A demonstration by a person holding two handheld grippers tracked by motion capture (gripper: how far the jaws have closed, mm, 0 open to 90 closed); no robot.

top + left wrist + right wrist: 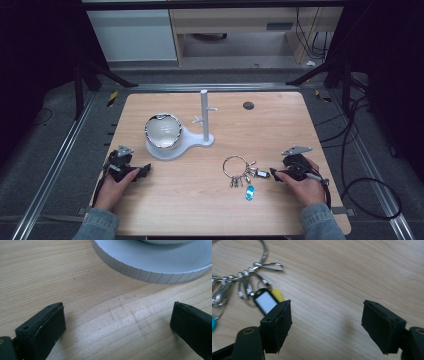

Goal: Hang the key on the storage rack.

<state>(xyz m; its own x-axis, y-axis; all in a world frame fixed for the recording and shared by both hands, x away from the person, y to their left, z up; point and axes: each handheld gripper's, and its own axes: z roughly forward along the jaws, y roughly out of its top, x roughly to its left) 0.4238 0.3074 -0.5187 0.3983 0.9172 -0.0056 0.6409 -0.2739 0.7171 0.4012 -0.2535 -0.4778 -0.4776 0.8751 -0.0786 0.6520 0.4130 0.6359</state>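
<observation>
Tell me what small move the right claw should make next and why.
Probably ease the right claw slightly toward the key ring and centre its open jaws on the black-framed tag. The jaws stand wide apart over bare wood, holding nothing, and the tag sits just past one jaw tip, off to the side rather than between them.

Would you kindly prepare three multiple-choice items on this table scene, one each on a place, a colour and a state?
1. Where does the key ring lie?
A. On the stand's base
B. On the table, near the right gripper
C. Hung on the post

2. What colour is the stand?
A. White
B. Red
C. Black

3. How do the left gripper jaws stand?
A. Shut on a key
B. Shut on nothing
C. Open

Answers: 1 B, the ring rests on wood just ahead of that gripper. 2 A, post and base are white. 3 C, bare wood shows between the jaws in the left gripper view.
</observation>
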